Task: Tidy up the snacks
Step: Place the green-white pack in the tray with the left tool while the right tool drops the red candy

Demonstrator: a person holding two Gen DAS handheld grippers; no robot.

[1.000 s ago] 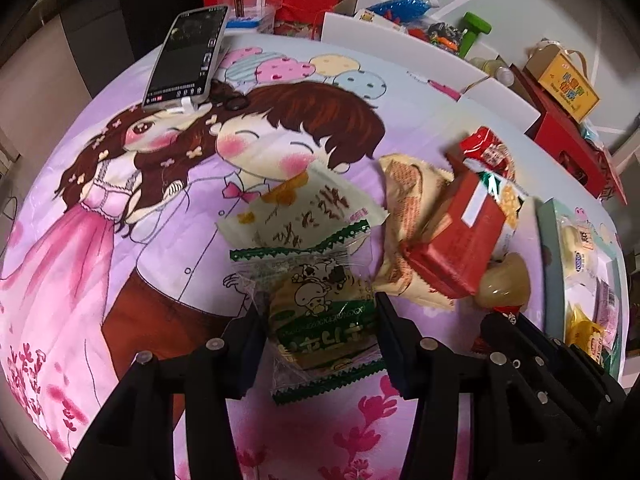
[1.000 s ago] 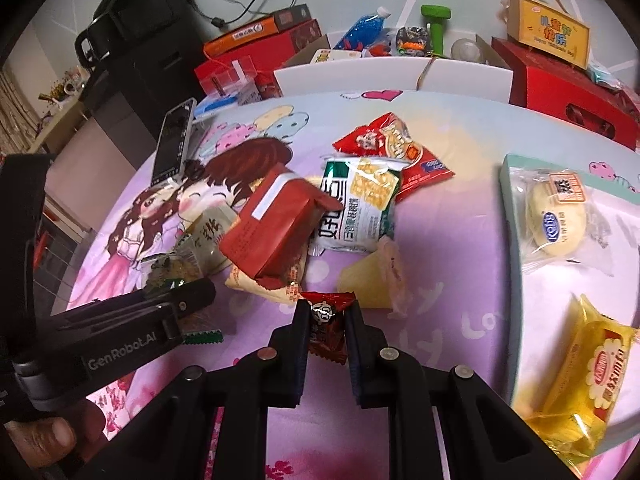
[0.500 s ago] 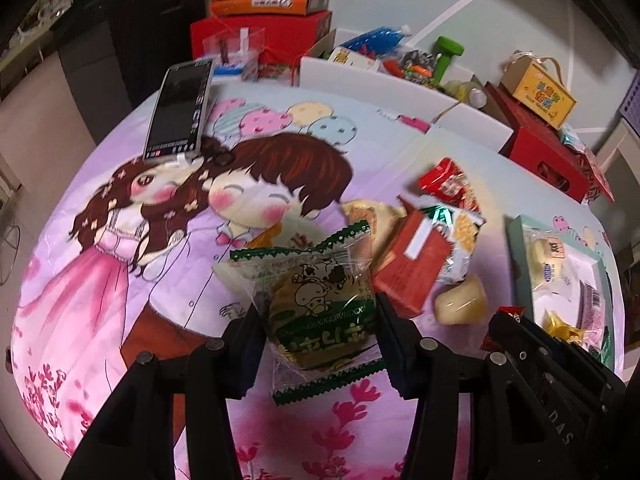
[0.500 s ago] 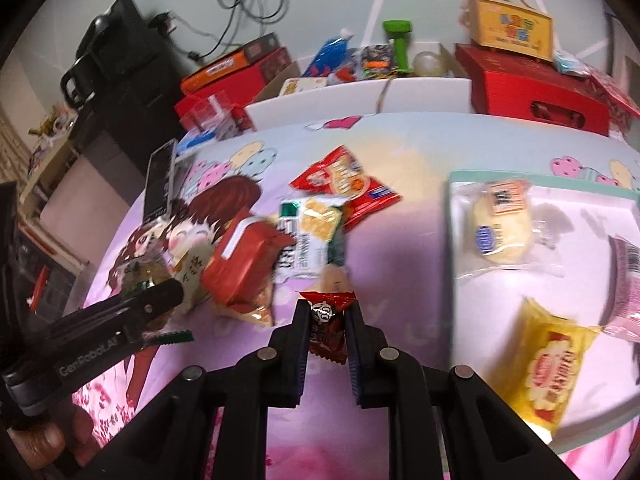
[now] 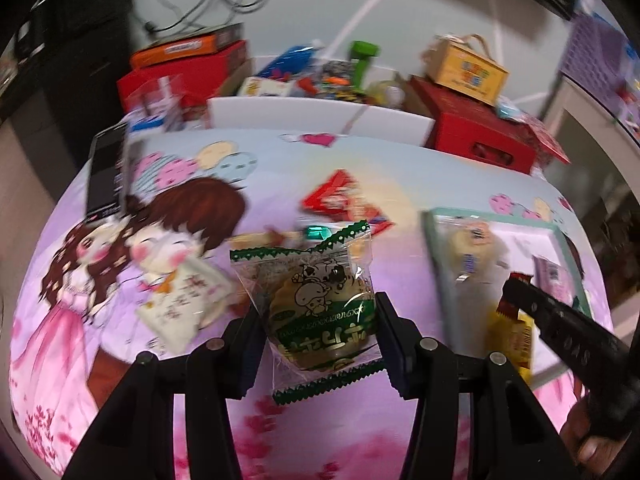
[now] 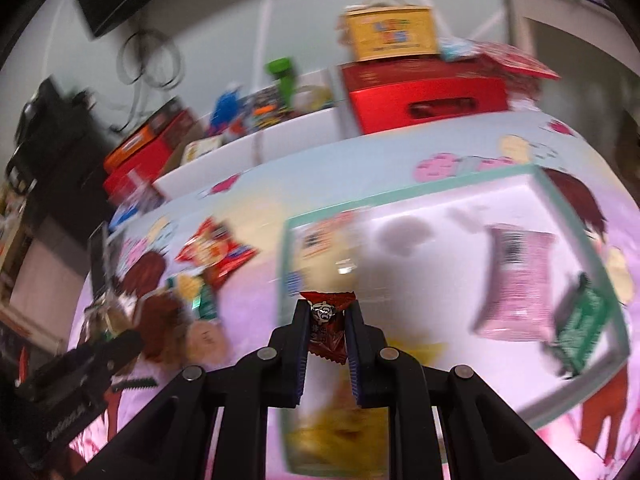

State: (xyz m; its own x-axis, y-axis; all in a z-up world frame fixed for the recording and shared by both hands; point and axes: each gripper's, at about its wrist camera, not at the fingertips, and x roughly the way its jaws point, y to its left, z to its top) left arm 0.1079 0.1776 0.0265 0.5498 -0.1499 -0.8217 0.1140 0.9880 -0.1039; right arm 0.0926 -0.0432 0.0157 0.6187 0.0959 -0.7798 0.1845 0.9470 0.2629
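Both tongs pinch snacks above the desk (image 5: 360, 160): left tongs (image 5: 320, 332) a green-edged cake packet (image 5: 316, 312), right tongs (image 6: 327, 332) a small red candy (image 6: 326, 330) over the blurred tray (image 6: 420, 192), whose near contents smear beyond reading.

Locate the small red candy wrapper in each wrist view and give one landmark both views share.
Left wrist: small red candy wrapper at right, at the right claw's tip.
Right wrist: lower centre, pinched between the right claw's fingers.
Shared landmark: the teal-rimmed tray.
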